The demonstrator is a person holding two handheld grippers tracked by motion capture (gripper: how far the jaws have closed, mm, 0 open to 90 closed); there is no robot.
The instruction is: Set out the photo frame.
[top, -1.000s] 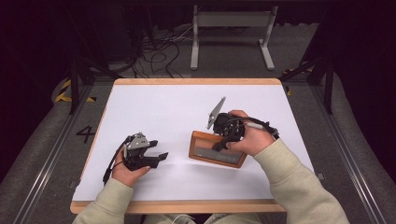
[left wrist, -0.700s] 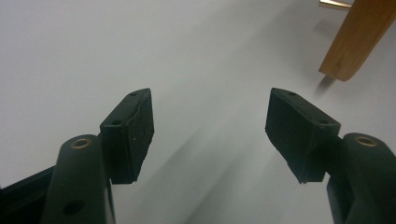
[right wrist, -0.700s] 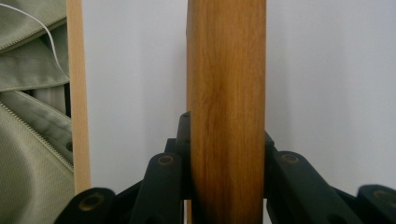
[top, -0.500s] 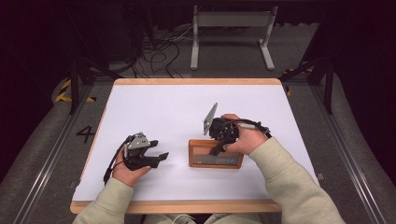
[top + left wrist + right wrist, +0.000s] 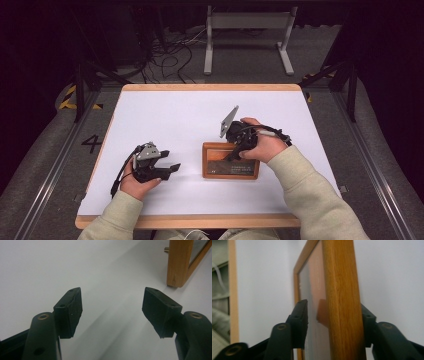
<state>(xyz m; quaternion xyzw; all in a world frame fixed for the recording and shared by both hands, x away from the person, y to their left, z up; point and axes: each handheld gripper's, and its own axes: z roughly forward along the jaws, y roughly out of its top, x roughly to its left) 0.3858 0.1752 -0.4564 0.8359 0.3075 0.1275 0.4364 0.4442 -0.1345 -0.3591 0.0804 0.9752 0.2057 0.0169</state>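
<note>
A wooden picture frame [image 5: 222, 170] with a dark glazed front rests on the white table, right of centre and square to the front edge. My right gripper [image 5: 234, 154] reaches down over its upper right part. In the right gripper view the jaws sit on either side of the frame's wooden edge [image 5: 340, 302], shut on it. My left gripper [image 5: 170, 161] rests low at the left, jaws open and pointing right toward the frame, a short way from it. The left gripper view has the open gripper [image 5: 112, 310] over bare table, with a corner of the frame [image 5: 178, 262] beyond.
The white table top has a wooden rim [image 5: 200, 220]. A metal stand [image 5: 247, 30] and loose cables [image 5: 170, 45] lie on the floor behind the table. A painted 4 [image 5: 92, 144] marks the floor at the left.
The right gripper has swung the frame from a skewed angle to square with the table edge, shifting it slightly left. The left gripper has stayed put.
</note>
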